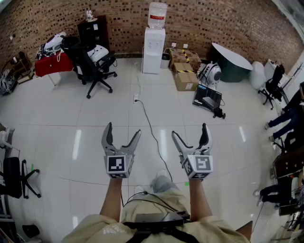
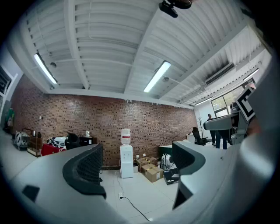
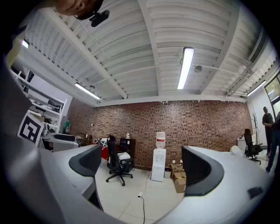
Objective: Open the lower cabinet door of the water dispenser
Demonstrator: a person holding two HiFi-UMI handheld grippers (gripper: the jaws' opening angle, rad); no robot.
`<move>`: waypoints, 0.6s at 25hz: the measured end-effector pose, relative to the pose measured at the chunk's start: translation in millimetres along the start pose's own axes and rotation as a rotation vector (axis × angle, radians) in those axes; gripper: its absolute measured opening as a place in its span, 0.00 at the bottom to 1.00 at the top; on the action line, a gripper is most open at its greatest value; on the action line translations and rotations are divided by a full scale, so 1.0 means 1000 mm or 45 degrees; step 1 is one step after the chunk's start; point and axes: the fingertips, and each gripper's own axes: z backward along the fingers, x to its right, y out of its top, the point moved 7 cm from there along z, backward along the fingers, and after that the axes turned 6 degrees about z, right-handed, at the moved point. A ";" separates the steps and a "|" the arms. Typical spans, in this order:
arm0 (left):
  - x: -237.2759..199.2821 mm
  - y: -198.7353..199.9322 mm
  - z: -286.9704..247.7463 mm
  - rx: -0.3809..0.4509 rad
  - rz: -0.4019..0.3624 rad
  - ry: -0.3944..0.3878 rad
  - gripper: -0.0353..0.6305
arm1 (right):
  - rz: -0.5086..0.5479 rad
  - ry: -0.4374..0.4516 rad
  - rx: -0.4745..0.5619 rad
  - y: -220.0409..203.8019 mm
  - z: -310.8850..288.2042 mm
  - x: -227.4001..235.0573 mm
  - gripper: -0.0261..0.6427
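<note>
White water dispenser (image 1: 154, 52) well ahead of spread hand-held grippers (image 1: 124, 129) (image 1: 190, 130).

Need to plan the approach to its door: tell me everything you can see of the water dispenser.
The water dispenser is a tall white floor-standing cabinet, upright on the pale tiled floor with its back to the brick wall. An inverted clear bottle with a red label sits on top. The upper front has a recessed tap area; the lower door looks shut, its handle too small to make out. A small bin stands close beside it; contact cannot be told.
</note>
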 end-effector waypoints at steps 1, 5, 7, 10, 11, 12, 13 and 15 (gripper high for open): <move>-0.002 -0.005 -0.006 -0.005 -0.015 -0.002 0.78 | -0.017 0.002 0.005 -0.003 -0.005 0.004 0.93; -0.002 -0.018 -0.037 0.019 -0.054 0.003 0.78 | -0.050 0.027 -0.003 -0.017 -0.034 0.022 0.93; 0.001 -0.022 -0.056 0.011 -0.052 0.017 0.78 | -0.054 0.062 -0.001 -0.027 -0.055 0.034 0.93; 0.003 -0.028 -0.094 -0.017 -0.086 0.045 0.78 | -0.093 0.118 0.055 -0.040 -0.094 0.054 0.93; 0.007 -0.030 -0.112 -0.004 -0.099 0.068 0.78 | -0.115 0.141 0.067 -0.045 -0.107 0.067 0.93; 0.013 -0.031 -0.132 0.016 -0.105 0.093 0.78 | -0.145 0.161 0.068 -0.050 -0.121 0.086 0.93; 0.021 -0.032 -0.156 0.034 -0.106 0.112 0.78 | -0.181 0.172 0.065 -0.055 -0.134 0.110 0.93; 0.042 -0.033 -0.207 0.052 -0.109 0.135 0.78 | -0.237 0.155 0.057 -0.064 -0.158 0.167 0.92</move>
